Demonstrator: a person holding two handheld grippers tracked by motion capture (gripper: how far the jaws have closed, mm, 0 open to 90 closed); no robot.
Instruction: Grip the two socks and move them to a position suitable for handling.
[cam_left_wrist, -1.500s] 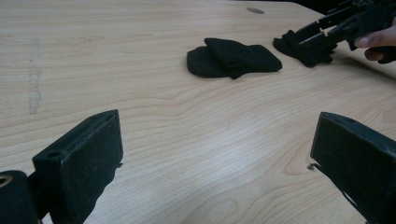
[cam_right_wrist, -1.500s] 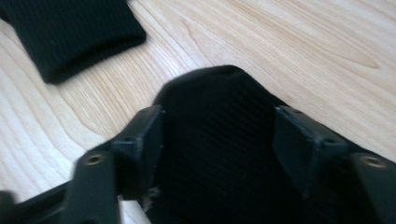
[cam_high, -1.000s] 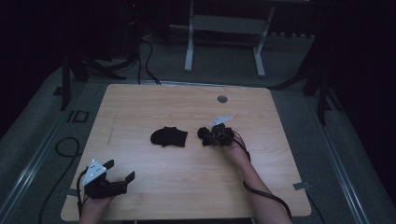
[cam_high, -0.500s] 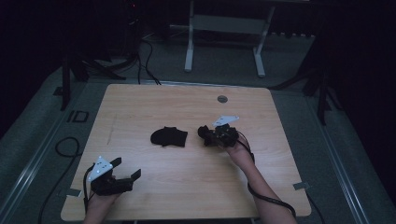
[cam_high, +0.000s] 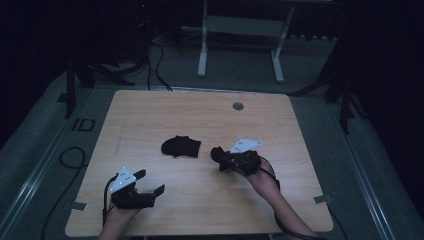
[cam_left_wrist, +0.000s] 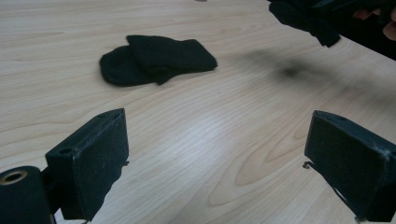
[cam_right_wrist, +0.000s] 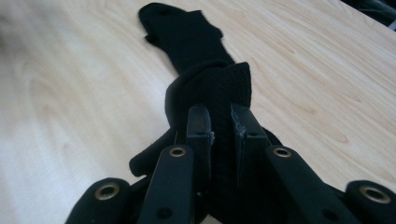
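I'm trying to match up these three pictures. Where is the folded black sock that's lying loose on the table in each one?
High view: folded black sock lies mid-table, left of the right gripper.
Left gripper view: upper left, beyond the open jaws.
Right gripper view: top centre, beyond the second sock pinched in the jaws.
Shared landmark: the light wooden table.

Black socks; pale wood-grain table; black hand-held gripper, grey plate.
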